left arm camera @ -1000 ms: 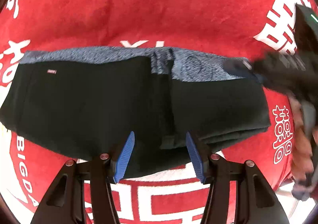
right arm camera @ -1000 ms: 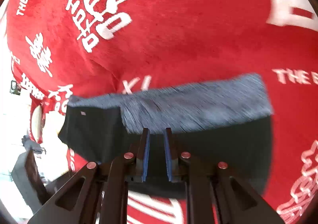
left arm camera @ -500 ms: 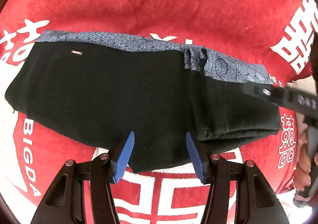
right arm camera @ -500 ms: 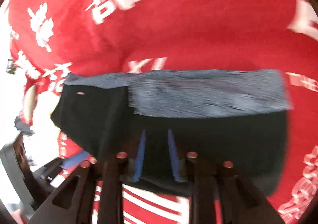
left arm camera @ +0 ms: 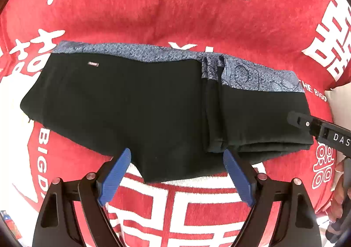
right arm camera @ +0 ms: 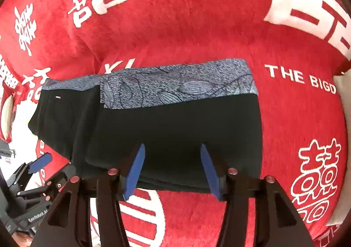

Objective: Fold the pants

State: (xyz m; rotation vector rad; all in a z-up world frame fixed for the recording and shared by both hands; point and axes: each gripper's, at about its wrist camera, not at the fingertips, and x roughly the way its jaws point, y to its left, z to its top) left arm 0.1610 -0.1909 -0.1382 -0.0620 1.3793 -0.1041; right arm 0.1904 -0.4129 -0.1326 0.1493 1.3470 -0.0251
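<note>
The black pants point(left arm camera: 136, 106) with a grey-blue patterned waistband point(left arm camera: 258, 76) lie folded on the red cloth, one layer laid over the right part. They also show in the right wrist view point(right arm camera: 175, 128). My left gripper point(left arm camera: 176, 167) is open and empty, just above the pants' near edge. My right gripper point(right arm camera: 172, 164) is open and empty over the near edge of the folded part. The right gripper's body point(left arm camera: 318, 130) shows at the right of the left wrist view. The left gripper point(right arm camera: 39, 163) shows at the lower left of the right wrist view.
A red cloth point(left arm camera: 197, 16) with white characters and lettering covers the surface under the pants and also shows in the right wrist view point(right arm camera: 197, 16). A white cushion edge point(right arm camera: 344, 93) sits at the far right.
My right gripper has opened from shut and let the folded layer lie flat. Both cameras have pulled back a little from the pants.
</note>
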